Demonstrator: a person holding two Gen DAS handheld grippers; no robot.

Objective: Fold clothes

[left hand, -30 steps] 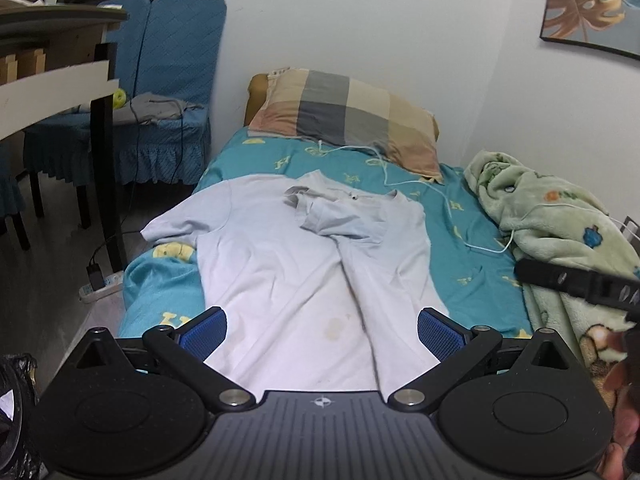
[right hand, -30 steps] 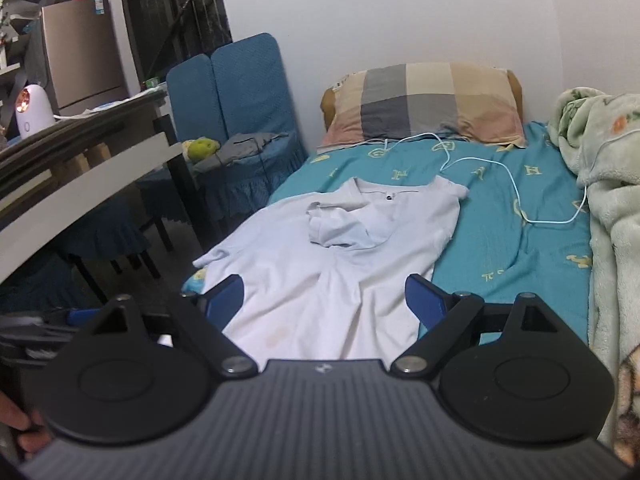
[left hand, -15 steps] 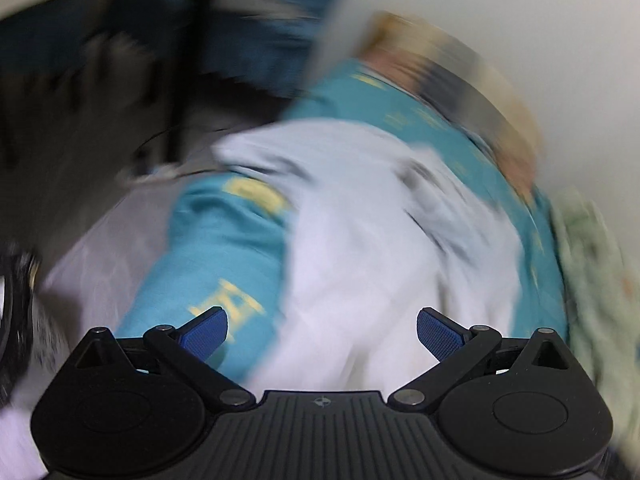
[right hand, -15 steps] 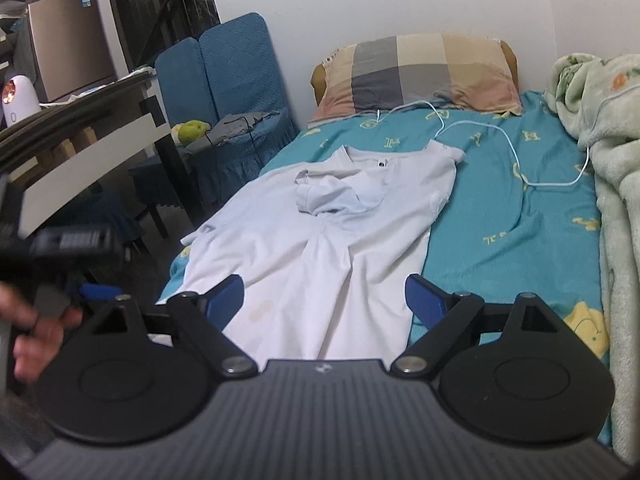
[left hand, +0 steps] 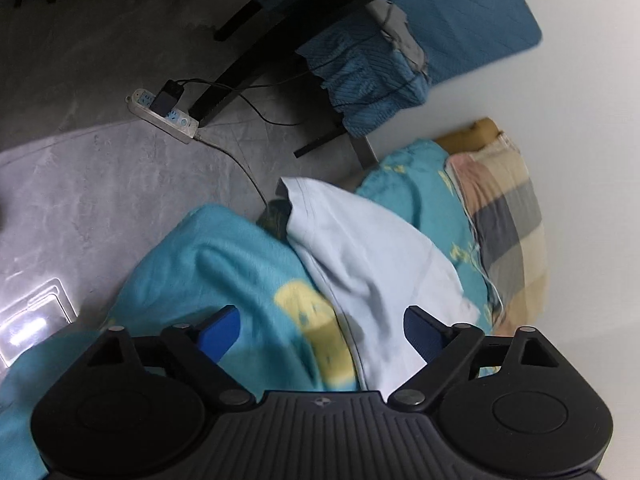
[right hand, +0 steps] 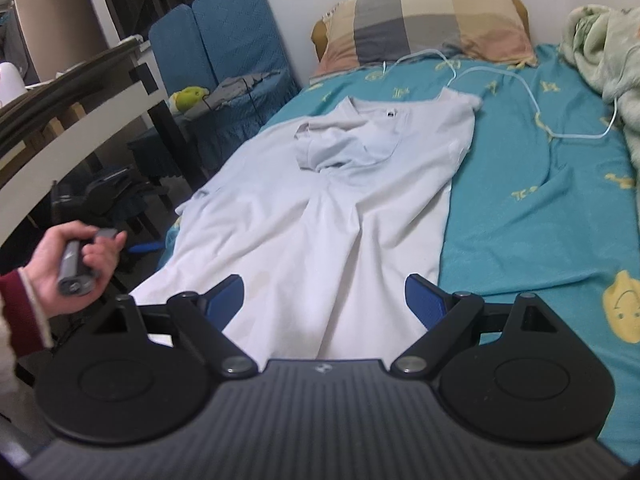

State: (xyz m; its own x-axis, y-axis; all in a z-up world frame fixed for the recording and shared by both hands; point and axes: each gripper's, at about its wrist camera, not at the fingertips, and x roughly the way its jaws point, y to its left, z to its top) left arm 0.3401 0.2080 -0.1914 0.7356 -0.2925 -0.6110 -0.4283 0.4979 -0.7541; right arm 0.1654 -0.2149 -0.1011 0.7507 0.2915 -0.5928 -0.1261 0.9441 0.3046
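A bed [right hand: 532, 208] in a small bedroom carries a white shirt [right hand: 320, 216] spread along its left edge, one sleeve [left hand: 360, 248] overhanging. Both tongs, left [left hand: 320, 330] and right [right hand: 324, 294], gape wide and empty, apparently poised to seize sleeve and hem.

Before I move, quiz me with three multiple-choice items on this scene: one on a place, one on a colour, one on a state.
1. Where does the shirt lie?
A. on the bed
B. on the chair
C. on the floor

2. What colour is the sheet?
A. red
B. teal
C. black

3. How are the two grippers?
A. both shut on the shirt
B. one shut, one open
C. both open, holding nothing

Answers:
1 A, it is spread flat on the sheet below the pillow.
2 B, teal with yellow prints.
3 C, the left gripper and right gripper show spread fingers with nothing between them.
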